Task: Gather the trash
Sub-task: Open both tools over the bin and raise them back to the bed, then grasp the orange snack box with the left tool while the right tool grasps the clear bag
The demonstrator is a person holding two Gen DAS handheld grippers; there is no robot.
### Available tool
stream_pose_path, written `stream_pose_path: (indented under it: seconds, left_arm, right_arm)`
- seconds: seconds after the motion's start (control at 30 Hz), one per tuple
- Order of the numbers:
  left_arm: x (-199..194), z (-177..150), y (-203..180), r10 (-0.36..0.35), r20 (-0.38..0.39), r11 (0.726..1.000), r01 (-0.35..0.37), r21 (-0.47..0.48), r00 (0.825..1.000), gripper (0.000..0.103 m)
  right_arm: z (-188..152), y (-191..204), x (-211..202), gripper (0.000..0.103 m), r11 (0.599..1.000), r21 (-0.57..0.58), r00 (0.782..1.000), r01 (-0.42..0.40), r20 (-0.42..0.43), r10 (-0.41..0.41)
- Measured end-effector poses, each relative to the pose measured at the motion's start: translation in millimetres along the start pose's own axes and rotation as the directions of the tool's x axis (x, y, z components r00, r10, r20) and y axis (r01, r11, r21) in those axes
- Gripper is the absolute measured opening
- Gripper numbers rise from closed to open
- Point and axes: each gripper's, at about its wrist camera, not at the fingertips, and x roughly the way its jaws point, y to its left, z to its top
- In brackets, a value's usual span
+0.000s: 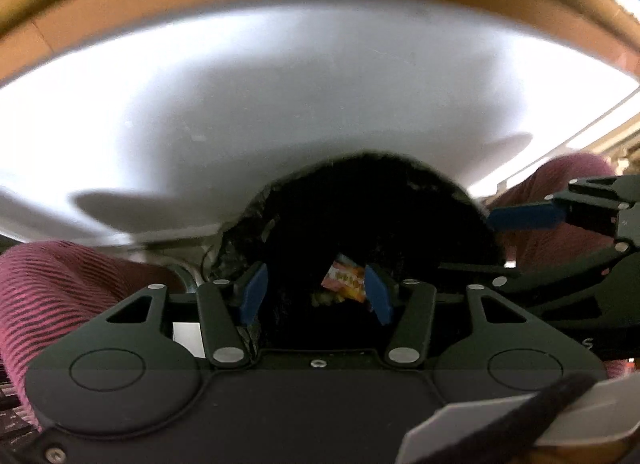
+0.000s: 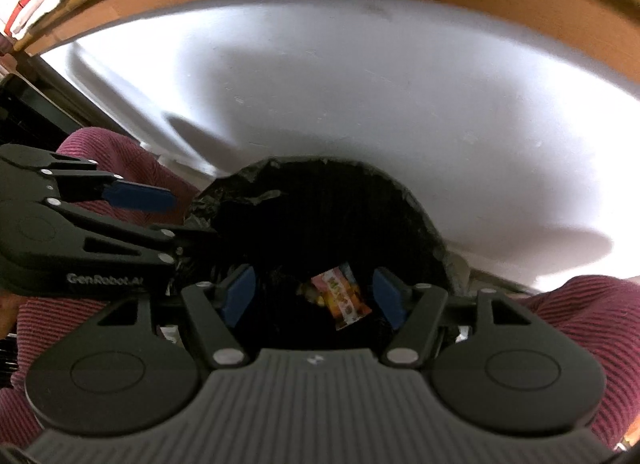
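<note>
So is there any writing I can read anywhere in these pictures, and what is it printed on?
"GenRobot.AI": on the black body of the left claw, seen from the right wrist.
"S": a lone letter on the right claw, the rest hidden.
Snack wrapper inside the black trash bag: colourful print, too blurred to read.

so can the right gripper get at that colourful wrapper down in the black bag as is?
Probably yes. The right gripper hangs open over the mouth of the black bag, with the wrapper showing between its fingers and nothing across the opening. How far down the wrapper lies is unclear.
</note>
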Motion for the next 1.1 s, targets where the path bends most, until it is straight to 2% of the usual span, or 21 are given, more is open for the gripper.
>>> stream_pose_path:
  seconds: [0.13, 0.2, 0.27, 0.37, 0.43, 0.5, 0.63, 0.67, 0.73, 0.77, 0.8, 0.83, 0.87, 0.9, 0.93, 1.03, 1.1]
  left_arm:
    - [-50, 6, -3, -0.031, 0.152, 0.999, 0.026, 0.037, 0.988, 0.052]
    - [-75, 11, -2, -0.054, 0.229, 0.998, 0.044, 0.050, 0.972, 0.055]
    - [-99, 17, 1, -0.069, 0.309, 0.997, 0.057, 0.046, 0.949, 0.058]
    - [-131, 26, 8, -0.079, 0.436, 0.996, 0.084, 0.007, 0.896, 0.061]
    - [-149, 30, 14, -0.098, 0.527, 0.991, 0.129, -0.023, 0.844, 0.068]
    - [-161, 38, 18, -0.107, 0.604, 0.987, 0.156, -0.029, 0.790, 0.076]
    - [-162, 63, 19, -0.053, 0.656, 0.993, 0.107, -0.042, 0.753, 0.078]
    - [-160, 69, 21, -0.046, 0.662, 0.992, 0.113, -0.058, 0.748, 0.079]
    - [-154, 87, 30, -0.058, 0.665, 0.976, 0.181, -0.118, 0.744, 0.079]
    - [-151, 94, 38, -0.069, 0.669, 0.958, 0.236, -0.163, 0.740, 0.079]
    - [-146, 99, 51, -0.084, 0.673, 0.932, 0.296, -0.207, 0.734, 0.079]
    - [-140, 105, 63, -0.103, 0.677, 0.894, 0.366, -0.258, 0.729, 0.078]
    - [-134, 112, 73, -0.119, 0.676, 0.852, 0.425, -0.307, 0.727, 0.077]
    - [-128, 120, 83, -0.122, 0.674, 0.827, 0.450, -0.337, 0.729, 0.077]
    - [-123, 126, 90, -0.107, 0.671, 0.815, 0.451, -0.363, 0.734, 0.076]
    - [-112, 142, 96, -0.028, 0.664, 0.834, 0.384, -0.397, 0.747, 0.073]
    - [-103, 151, 99, -0.005, 0.663, 0.836, 0.366, -0.408, 0.749, 0.072]
  right_arm:
    - [10, 1, -47, 0.078, 0.998, -0.041, 0.990, -0.053, 0.132, 0.058]
    - [17, -2, -73, 0.081, 0.996, -0.055, 0.973, -0.071, 0.214, 0.081]
    - [25, -7, -99, 0.083, 0.994, -0.070, 0.948, -0.088, 0.301, 0.105]
    - [35, -12, -133, 0.085, 0.992, -0.099, 0.895, -0.079, 0.431, 0.114]
    - [43, -16, -146, 0.087, 0.993, -0.107, 0.864, -0.051, 0.494, 0.098]
    - [53, -20, -150, 0.088, 0.996, -0.088, 0.844, -0.022, 0.532, 0.066]
    - [77, -37, -153, 0.088, 1.000, -0.002, 0.785, 0.006, 0.620, -0.003]
    - [83, -43, -154, 0.088, 1.000, 0.017, 0.772, -0.003, 0.636, -0.009]
    - [97, -54, -153, 0.089, 0.998, 0.057, 0.744, -0.036, 0.668, -0.012]
    - [105, -58, -149, 0.093, 0.996, 0.072, 0.733, -0.045, 0.680, -0.016]
    - [114, -64, -147, 0.103, 0.994, 0.092, 0.722, -0.062, 0.692, -0.019]
    - [122, -69, -144, 0.103, 0.991, 0.106, 0.720, -0.082, 0.694, -0.015]
    - [132, -75, -140, 0.103, 0.987, 0.129, 0.728, -0.101, 0.686, -0.015]
    - [142, -79, -135, 0.103, 0.981, 0.147, 0.736, -0.122, 0.677, -0.010]
    - [151, -82, -129, 0.103, 0.977, 0.161, 0.741, -0.139, 0.672, -0.005]
    - [170, -92, -116, 0.103, 0.959, 0.219, 0.752, -0.178, 0.659, -0.011]
    - [176, -97, -109, 0.103, 0.947, 0.252, 0.761, -0.197, 0.649, -0.015]
